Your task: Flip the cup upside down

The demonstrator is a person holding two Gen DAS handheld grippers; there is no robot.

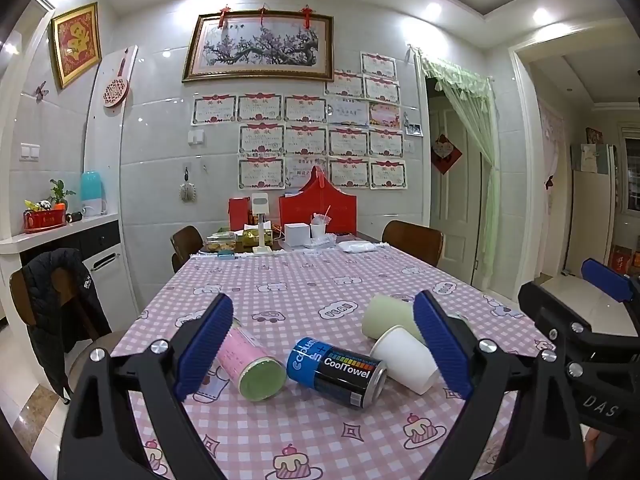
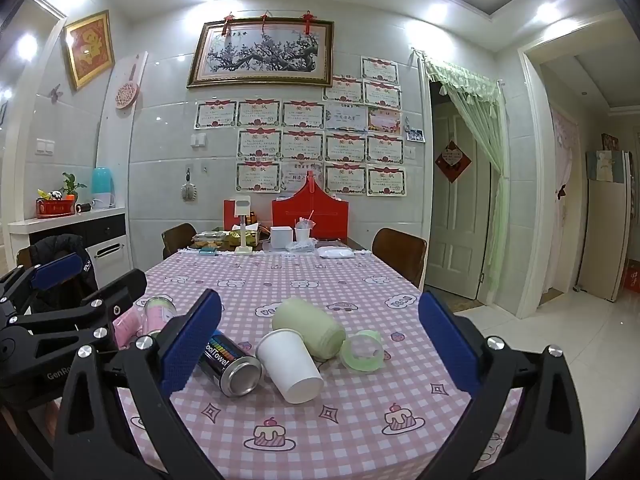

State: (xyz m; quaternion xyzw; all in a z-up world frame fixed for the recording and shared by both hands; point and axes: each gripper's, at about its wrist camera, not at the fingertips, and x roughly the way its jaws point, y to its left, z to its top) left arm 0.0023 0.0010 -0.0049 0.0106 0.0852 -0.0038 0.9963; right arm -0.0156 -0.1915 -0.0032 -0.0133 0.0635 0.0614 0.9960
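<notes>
A white paper cup (image 1: 406,359) (image 2: 289,365) lies on its side on the pink checked tablecloth, base toward me. A pale green cup (image 1: 390,317) (image 2: 309,327) lies on its side just behind it, touching it. My left gripper (image 1: 323,350) is open and empty above the table; the cups lie near its right finger. My right gripper (image 2: 320,346) is open and empty, with both cups between its fingers in view but farther off.
A blue and black CoolTowel can (image 1: 337,372) (image 2: 230,364) and a pink canister (image 1: 252,364) (image 2: 158,314) lie on their sides left of the cups. A green tape roll (image 2: 363,350) lies to the right. Boxes and a red holder (image 1: 318,208) stand at the table's far end, with chairs around.
</notes>
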